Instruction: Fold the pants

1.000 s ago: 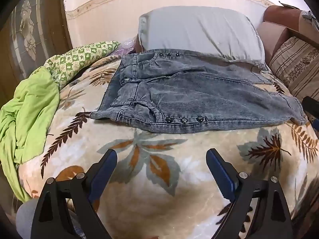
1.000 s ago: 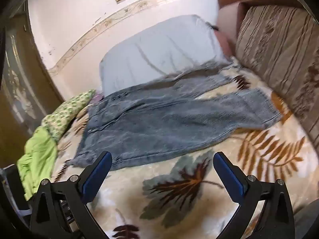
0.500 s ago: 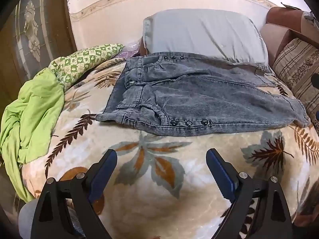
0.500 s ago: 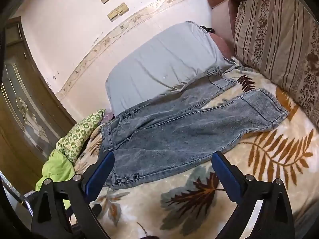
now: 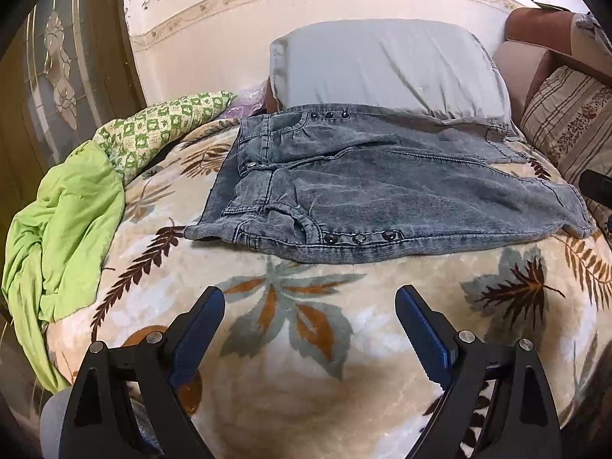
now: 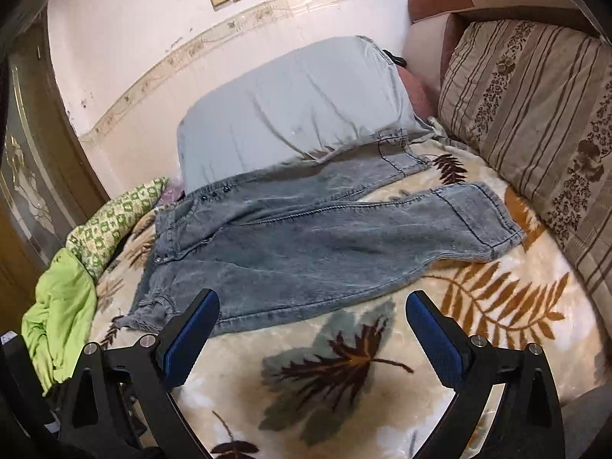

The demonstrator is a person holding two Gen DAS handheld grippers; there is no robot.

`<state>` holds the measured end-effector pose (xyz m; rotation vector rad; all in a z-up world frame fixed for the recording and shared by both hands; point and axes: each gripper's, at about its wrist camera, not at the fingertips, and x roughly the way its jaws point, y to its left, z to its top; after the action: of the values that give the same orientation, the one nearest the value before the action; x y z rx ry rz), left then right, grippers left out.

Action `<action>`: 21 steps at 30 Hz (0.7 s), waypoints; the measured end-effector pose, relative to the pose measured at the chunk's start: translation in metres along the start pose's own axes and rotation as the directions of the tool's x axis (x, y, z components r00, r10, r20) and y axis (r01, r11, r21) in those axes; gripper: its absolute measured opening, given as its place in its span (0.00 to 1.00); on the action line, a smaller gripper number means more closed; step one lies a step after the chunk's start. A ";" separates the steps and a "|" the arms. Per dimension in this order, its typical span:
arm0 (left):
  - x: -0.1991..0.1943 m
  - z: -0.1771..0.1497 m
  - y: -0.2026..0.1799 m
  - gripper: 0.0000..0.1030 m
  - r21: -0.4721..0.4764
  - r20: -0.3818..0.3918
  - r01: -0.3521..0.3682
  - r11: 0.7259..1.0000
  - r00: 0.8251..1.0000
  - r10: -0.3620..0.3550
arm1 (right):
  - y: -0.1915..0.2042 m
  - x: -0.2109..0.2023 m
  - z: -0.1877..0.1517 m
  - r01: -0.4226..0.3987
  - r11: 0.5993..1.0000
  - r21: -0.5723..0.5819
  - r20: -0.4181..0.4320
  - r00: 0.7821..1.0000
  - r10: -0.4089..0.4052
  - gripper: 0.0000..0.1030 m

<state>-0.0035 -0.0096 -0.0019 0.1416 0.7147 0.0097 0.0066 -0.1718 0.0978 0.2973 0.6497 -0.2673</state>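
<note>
left wrist: pants [image 5: 382, 187] flat, left gripper [image 5: 310, 298] empty.

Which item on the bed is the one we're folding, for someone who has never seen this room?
On the leaf-patterned blanket, look in front of the grey pillow leaning on the wall. The grey washed-denim pants lie flat there, waistband toward the green clothes, legs toward the striped cushion. They alone are denim, with dark snap buttons along each hip.

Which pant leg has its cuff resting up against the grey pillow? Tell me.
The far leg of the jeans: its cuff laps against the grey pillow. The near leg ends on the leaf-print blanket, clear of the pillow.
</note>
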 end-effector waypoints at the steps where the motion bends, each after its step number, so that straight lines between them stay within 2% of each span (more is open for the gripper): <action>1: -0.001 0.000 0.000 0.89 0.002 0.004 0.001 1.000 1.000 -0.001 | -0.001 -0.001 0.000 -0.002 1.000 0.001 0.001 1.000 0.002 0.96; 6: -0.001 -0.001 0.000 0.89 0.006 -0.004 0.014 1.000 1.000 -0.014 | -0.005 0.000 0.004 -0.002 1.000 0.005 -0.015 1.000 0.003 0.96; 13: 0.000 0.001 -0.001 0.89 0.004 -0.004 0.008 1.000 1.000 -0.008 | -0.007 0.019 0.001 0.063 0.998 -0.014 -0.116 0.991 -0.064 0.96; 21: 0.003 0.002 0.001 0.89 -0.012 -0.014 0.003 1.000 1.000 -0.003 | -0.004 0.015 0.000 0.037 0.999 -0.019 -0.095 0.995 -0.039 0.96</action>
<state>0.0000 -0.0089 -0.0019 0.1288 0.7290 0.0119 0.0168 -0.1776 0.0872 0.2826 0.7524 -0.2849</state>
